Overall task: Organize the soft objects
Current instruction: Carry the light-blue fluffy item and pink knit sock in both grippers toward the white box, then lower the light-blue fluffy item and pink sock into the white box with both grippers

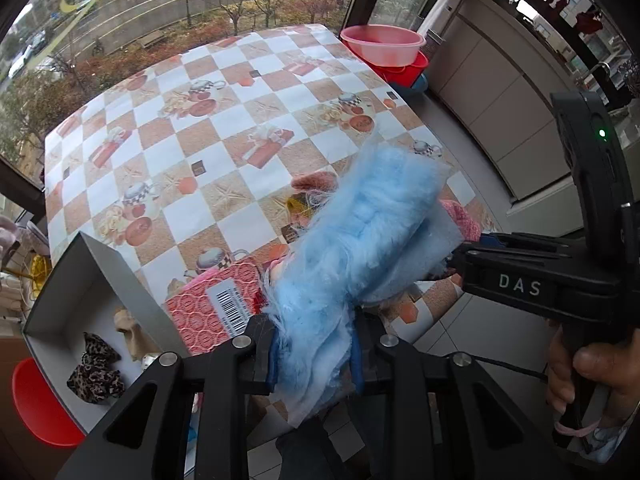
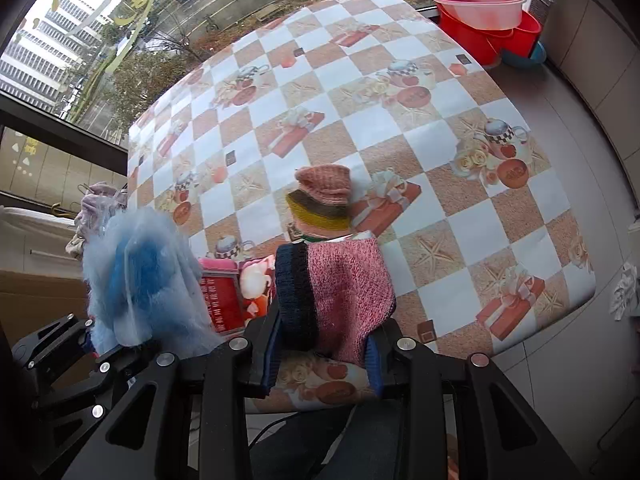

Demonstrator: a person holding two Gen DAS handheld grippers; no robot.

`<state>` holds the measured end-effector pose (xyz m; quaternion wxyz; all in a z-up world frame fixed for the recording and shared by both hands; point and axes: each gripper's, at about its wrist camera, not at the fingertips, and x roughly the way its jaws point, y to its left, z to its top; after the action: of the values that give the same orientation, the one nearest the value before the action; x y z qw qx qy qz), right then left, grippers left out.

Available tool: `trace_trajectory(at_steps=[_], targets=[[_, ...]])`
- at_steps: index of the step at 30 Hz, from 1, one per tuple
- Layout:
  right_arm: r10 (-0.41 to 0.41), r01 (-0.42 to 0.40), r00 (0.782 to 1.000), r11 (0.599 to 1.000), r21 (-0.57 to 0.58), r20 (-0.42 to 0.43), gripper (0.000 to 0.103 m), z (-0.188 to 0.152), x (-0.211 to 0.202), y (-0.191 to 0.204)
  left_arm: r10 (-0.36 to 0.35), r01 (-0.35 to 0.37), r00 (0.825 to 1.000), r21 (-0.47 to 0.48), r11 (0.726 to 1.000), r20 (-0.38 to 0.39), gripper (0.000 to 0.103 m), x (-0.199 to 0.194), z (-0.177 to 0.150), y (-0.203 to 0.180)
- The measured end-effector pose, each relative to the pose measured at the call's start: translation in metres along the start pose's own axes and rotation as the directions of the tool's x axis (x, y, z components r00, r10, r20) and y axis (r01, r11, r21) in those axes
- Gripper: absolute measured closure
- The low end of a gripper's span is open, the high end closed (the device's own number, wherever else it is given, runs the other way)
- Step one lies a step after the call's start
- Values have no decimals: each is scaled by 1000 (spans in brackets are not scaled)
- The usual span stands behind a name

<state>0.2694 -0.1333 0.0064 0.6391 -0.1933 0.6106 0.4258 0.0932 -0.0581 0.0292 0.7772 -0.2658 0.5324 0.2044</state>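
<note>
Left gripper squeezes the fluffy blue cloth above the checkered surface. Right gripper pinches the pink knitted cloth at the surface's near edge.

Two wrist cameras, low at the near table edge, facing the window.

Each looks close along its own fingers and down across the checked tablecloth. Both share the cloth, the pink basin at the far right corner, and the fluffy blue fabric.
</note>
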Motion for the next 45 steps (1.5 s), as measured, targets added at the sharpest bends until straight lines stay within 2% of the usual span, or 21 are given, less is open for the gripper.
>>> trace_trajectory(at_steps=[6,11,20,28,38,45], targets=[[32,-30,999,996,-82,17,67,-5,-12,42,25,-18,997,-102,995,71,74,-31,-15,37],[49,-46,999,987,-154,19,67,-8,-16,76,58,-40,994,-183,982,96,74,-45,-32,70],[61,-62,998,962,-267,-10,67,-13,-8,127,107,-74,990,-321,944,87,74,-52,-68,124],[52,-66,997,934,-350,-51,67,-21,4,163,136,-92,988,-432,897,73,74,-54,-96,164],[50,-84,994,905,-417,-93,67,-26,18,197,162,-111,985,-520,847,54,74,-53,-121,197],[48,-100,991,886,-454,-124,67,-34,29,216,179,-131,983,-553,823,34,74,-51,-134,210]])
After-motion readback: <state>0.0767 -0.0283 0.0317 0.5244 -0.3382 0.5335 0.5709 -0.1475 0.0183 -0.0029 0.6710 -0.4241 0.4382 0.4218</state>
